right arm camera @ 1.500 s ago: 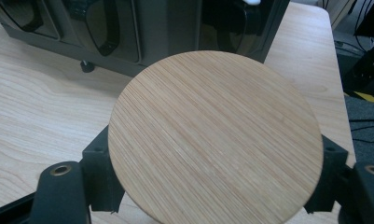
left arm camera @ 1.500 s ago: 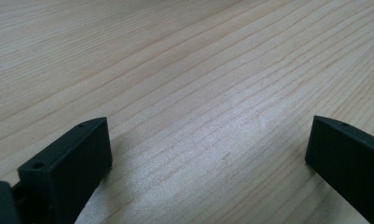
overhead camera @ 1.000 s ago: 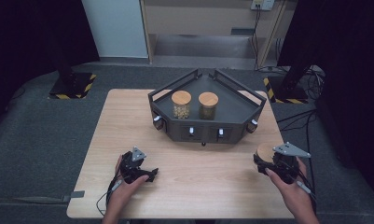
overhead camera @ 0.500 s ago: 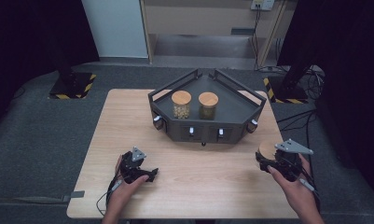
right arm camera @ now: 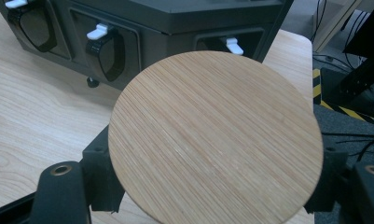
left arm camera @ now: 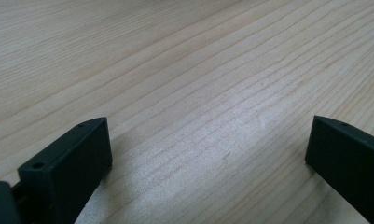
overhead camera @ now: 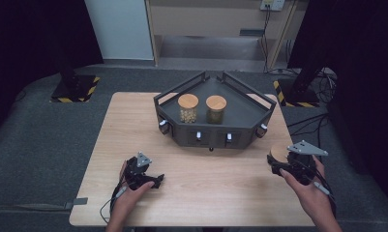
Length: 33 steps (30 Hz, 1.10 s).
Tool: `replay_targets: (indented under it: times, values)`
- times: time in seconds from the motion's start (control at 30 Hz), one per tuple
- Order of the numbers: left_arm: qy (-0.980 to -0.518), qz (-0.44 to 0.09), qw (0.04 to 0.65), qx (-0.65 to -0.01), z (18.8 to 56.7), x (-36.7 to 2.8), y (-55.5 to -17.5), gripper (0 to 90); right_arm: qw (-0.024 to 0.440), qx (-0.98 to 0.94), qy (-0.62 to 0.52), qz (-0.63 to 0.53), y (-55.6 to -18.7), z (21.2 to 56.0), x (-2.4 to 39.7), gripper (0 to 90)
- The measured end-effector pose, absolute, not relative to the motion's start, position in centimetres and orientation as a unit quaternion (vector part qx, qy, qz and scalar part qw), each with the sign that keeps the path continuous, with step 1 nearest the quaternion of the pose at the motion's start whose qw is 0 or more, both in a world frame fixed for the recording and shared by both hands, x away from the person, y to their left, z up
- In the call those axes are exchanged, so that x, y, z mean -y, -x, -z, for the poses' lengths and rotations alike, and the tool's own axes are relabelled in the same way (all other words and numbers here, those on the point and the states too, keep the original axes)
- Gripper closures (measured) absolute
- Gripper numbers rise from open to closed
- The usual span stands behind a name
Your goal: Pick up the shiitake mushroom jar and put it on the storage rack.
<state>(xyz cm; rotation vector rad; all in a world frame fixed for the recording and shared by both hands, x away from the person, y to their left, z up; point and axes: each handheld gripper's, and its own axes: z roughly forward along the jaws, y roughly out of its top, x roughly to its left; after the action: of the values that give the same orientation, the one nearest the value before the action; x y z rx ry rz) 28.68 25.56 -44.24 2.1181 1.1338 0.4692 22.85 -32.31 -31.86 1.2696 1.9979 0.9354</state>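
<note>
Pale wooden table (overhead camera: 196,193), black angled rack (overhead camera: 240,118) with two lidded jars. Round bamboo-lidded jar (right arm camera: 215,140) is clamped between right gripper (overhead camera: 278,162) fingers, rack directly ahead. Left gripper (left arm camera: 208,154) fingers are spread wide, nothing held.

Two jars (overhead camera: 188,107) (overhead camera: 216,108) side by side on tray (overhead camera: 249,113), mid-table (overhead camera: 206,179). Left gripper (overhead camera: 155,182) near left; right gripper (overhead camera: 274,162), clamping lidded jar (right arm camera: 215,135), near right.

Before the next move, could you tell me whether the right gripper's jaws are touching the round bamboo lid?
Touching: in the right gripper view the jaws press both edges of the round bamboo lid.
</note>
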Motion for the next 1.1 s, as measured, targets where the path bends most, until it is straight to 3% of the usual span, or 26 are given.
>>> replay_targets:
  times: [1.1]
  values:
    - [-0.814,-0.180,0.340,-0.436,44.2,-25.6,-28.7,0.0,0.293,-0.753,-0.466,-0.359,-24.6,28.4,30.9,26.0]
